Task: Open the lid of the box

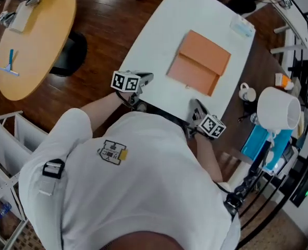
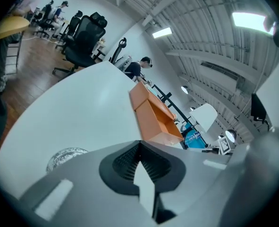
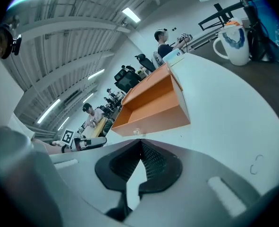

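Box [image 1: 199, 61] beyond both jaws.

Bright ceiling strip lights [image 2: 252, 20]; gripper views fisheye-warped, dark vignetted corners; head view evenly lit, sharp.
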Demonstrator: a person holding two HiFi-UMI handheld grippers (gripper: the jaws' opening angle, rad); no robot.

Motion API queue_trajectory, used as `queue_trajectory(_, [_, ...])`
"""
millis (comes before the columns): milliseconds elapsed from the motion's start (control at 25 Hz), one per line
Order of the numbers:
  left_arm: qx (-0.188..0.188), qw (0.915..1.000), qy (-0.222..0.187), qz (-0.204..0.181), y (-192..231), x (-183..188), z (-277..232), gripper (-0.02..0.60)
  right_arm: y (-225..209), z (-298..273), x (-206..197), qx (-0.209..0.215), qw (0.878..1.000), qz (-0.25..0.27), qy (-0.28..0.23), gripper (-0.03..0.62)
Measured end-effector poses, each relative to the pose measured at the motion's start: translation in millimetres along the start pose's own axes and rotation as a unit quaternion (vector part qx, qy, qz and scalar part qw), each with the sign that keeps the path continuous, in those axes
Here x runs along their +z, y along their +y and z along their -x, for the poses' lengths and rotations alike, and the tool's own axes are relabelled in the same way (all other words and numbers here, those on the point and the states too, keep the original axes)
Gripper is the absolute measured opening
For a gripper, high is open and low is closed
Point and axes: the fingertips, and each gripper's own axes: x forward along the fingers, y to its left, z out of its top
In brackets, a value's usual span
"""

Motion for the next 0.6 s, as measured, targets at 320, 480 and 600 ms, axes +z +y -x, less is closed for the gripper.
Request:
queue_trajectory(320, [-0.012, 0.9999, 0.002, -0.001, -15.4, 1.6, -30.9, 0.0, -14.1, 4.5, 22.0, 0.019, 0.999, -0.006, -0.028, 0.0])
queue_trajectory(480, [-0.014, 0.9999, -0.001, -0.01, -3.7, 7.2, -47.6, 0.0, -33.8, 3.5, 19.1, 0.01, 1.0, 0.004, -0.024, 0.0])
queue_trajectory(600, [-0.023, 0.9994, 0.024, 0.005, -17.7, -28.5, -46.0, 0.0, -35.6, 23.6, 7.9, -0.006, 1.0, 0.014, -0.018, 0.0])
